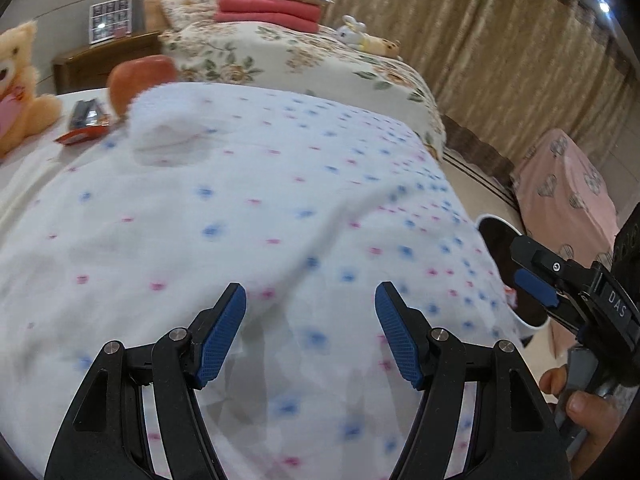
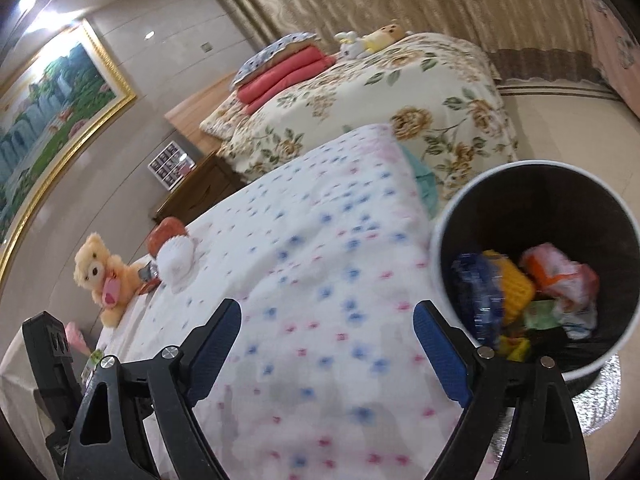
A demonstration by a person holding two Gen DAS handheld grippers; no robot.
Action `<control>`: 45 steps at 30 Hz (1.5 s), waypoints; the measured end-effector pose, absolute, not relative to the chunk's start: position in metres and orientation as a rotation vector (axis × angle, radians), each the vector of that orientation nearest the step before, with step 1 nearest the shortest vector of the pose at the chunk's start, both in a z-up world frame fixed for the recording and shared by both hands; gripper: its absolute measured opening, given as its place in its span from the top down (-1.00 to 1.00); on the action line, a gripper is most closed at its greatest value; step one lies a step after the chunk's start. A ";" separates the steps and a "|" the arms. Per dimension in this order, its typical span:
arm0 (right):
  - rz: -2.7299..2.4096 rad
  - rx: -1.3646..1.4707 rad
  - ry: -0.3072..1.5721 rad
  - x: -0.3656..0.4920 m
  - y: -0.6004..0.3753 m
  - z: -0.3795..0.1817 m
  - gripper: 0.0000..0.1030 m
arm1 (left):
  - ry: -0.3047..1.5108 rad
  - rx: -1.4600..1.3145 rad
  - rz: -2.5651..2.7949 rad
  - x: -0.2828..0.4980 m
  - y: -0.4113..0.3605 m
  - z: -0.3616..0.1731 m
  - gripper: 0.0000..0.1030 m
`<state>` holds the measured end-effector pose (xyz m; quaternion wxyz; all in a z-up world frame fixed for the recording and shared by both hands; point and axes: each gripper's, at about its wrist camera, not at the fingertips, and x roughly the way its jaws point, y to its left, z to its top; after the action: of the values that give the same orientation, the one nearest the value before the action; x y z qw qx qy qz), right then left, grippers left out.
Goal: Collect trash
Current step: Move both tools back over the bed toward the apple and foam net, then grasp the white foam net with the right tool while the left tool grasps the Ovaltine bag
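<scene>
Both the left gripper (image 1: 310,312) and the right gripper (image 2: 327,330) hang released, jaws spread and empty, over the dotted bedspread (image 1: 260,216). Beside the bed, the bin (image 2: 536,264) holds wrappers (image 2: 560,284). Farther off, a red wrapper (image 1: 82,134) lies near the teddy bear (image 1: 18,84).

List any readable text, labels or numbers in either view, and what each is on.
"DAS": white letters on the black body of the right gripper, seen in the left wrist view.
Snack wrappers on the bed: print too blurred to read.
Wrappers in the trash bin: blurred, unreadable.
</scene>
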<state>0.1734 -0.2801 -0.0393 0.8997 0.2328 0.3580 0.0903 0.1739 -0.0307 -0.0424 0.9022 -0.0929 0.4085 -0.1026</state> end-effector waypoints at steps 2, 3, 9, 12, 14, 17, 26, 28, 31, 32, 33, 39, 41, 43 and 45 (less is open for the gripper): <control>0.201 0.471 0.746 0.177 -0.270 -0.039 -0.74 | 0.841 -0.201 -0.184 0.173 -0.017 -0.043 -0.33; 0.213 0.465 0.749 0.179 -0.263 -0.038 -0.74 | 0.840 -0.205 -0.174 0.173 -0.012 -0.043 -0.33; 0.268 0.429 0.766 0.193 -0.229 -0.036 -0.75 | 0.838 -0.232 -0.101 0.176 0.025 -0.047 -0.33; 0.296 0.420 0.774 0.199 -0.214 -0.037 -0.75 | 0.836 -0.240 -0.066 0.176 0.043 -0.049 -0.33; 0.312 0.414 0.783 0.203 -0.204 -0.038 -0.75 | 0.832 -0.249 -0.048 0.176 0.056 -0.049 -0.33; 0.344 0.411 0.798 0.212 -0.185 -0.039 -0.75 | 0.835 -0.259 -0.024 0.180 0.073 -0.051 -0.34; 0.405 0.396 0.831 0.237 -0.143 -0.040 -0.75 | 0.829 -0.259 0.047 0.198 0.114 -0.048 -0.35; 0.420 0.394 0.835 0.243 -0.134 -0.041 -0.75 | 0.826 -0.256 0.058 0.203 0.122 -0.047 -0.35; 0.438 0.388 0.844 0.252 -0.120 -0.041 -0.75 | 0.828 -0.250 0.078 0.215 0.136 -0.045 -0.35; 0.443 0.386 0.847 0.255 -0.117 -0.042 -0.75 | 0.828 -0.250 0.082 0.217 0.139 -0.046 -0.35; 0.447 0.382 0.852 0.259 -0.112 -0.043 -0.75 | 0.827 -0.250 0.088 0.221 0.144 -0.045 -0.35; 0.462 0.379 0.871 0.281 -0.092 -0.047 -0.75 | 0.820 -0.256 0.117 0.244 0.166 -0.043 -0.36; 0.470 0.368 0.878 0.288 -0.085 -0.048 -0.75 | 0.817 -0.261 0.120 0.253 0.172 -0.044 -0.36; 0.475 0.362 0.886 0.295 -0.079 -0.050 -0.75 | 0.818 -0.267 0.121 0.261 0.176 -0.044 -0.36; 0.483 0.360 0.885 0.303 -0.074 -0.050 -0.75 | 0.818 -0.277 0.119 0.270 0.181 -0.044 -0.36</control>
<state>0.3027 -0.0737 -0.0502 0.8602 0.1716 0.4216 0.2300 0.2699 0.1810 -0.0439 0.9065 -0.1344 0.3960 0.0578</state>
